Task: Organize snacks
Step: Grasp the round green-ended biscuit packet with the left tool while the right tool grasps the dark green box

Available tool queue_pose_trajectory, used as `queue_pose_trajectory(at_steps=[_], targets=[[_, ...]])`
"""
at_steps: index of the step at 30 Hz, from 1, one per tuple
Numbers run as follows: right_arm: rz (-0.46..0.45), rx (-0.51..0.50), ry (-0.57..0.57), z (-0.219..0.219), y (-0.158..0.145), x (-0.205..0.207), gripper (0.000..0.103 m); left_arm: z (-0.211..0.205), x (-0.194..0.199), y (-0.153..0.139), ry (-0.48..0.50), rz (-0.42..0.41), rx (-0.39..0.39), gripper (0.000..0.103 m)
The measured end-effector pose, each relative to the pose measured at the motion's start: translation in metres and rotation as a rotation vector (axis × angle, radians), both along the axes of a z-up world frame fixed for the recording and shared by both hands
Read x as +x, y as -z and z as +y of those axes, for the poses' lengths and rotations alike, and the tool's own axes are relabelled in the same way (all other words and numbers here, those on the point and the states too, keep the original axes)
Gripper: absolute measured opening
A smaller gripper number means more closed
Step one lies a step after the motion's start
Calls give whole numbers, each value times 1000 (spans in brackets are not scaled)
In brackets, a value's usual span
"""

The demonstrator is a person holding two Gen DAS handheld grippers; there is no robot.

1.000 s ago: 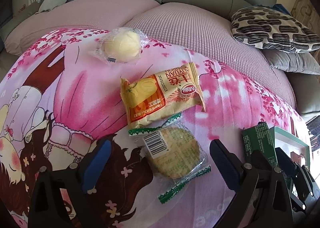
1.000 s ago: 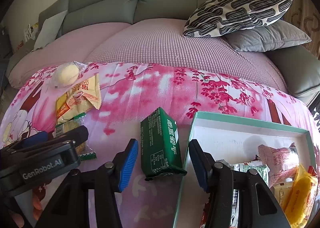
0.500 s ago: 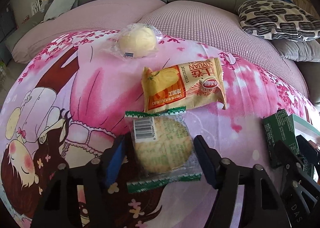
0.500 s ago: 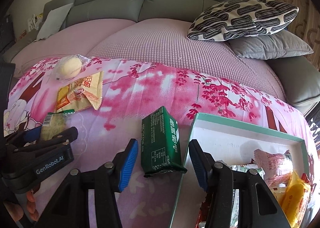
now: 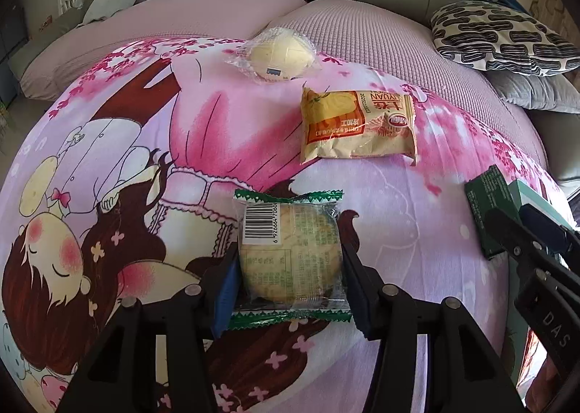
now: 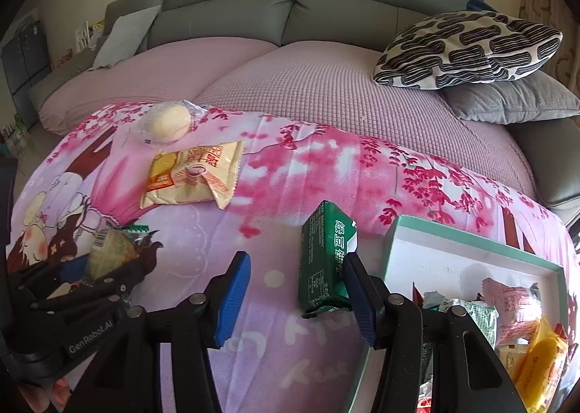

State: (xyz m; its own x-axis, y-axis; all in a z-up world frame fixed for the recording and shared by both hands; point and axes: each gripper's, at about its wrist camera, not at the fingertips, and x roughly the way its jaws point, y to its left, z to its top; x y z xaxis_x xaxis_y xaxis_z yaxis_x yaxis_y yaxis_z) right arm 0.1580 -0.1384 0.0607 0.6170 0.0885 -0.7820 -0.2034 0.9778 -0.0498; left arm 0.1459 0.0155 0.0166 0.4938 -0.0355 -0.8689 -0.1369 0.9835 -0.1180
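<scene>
On the pink cartoon blanket (image 5: 119, 145) that covers the couch, the left gripper (image 5: 290, 290) has just been closing its fingers (image 5: 357, 286) around a round cookie in a clear wrapper (image 5: 290, 253) with green ends. The fingers now pinch the cookie from both sides, and it still lies on the blanket. Past it lies a yellow snack bag (image 5: 357, 126), and farther back a pale bun in clear plastic (image 5: 279, 56).

The right gripper (image 6: 297, 297) hangs over the blanket with its fingers (image 6: 233, 299) spread apart. A green packet (image 6: 324, 264) lies between them, right beside the right-hand finger, but whether they touch I cannot tell. Just to the right of the packet sits a box with a pale green rim (image 6: 471, 241), with several wrapped snacks (image 6: 514, 318) in it. A black-and-white pillow (image 6: 467, 49) rests on the couch behind.
</scene>
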Motion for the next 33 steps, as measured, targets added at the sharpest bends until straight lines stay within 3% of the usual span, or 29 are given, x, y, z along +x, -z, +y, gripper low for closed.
queue_pose_trajectory(at_steps=[6,11,20,24,33], targets=[[19,63,-90,16,-4,-8,56,7,-2,-1,-4,1,-33,55],[12,66,-99,19,-7,-10,56,11,-2,0,-11,0,-57,55],[-23,-10,30,-5,-10,5,56,14,-2,1,-18,1,-78,55],[3,-36,55,-14,-3,18,56,13,-1,1,-21,1,-81,55],[73,-36,40,-9,20,23,27,14,-1,2,-26,0,-89,55]])
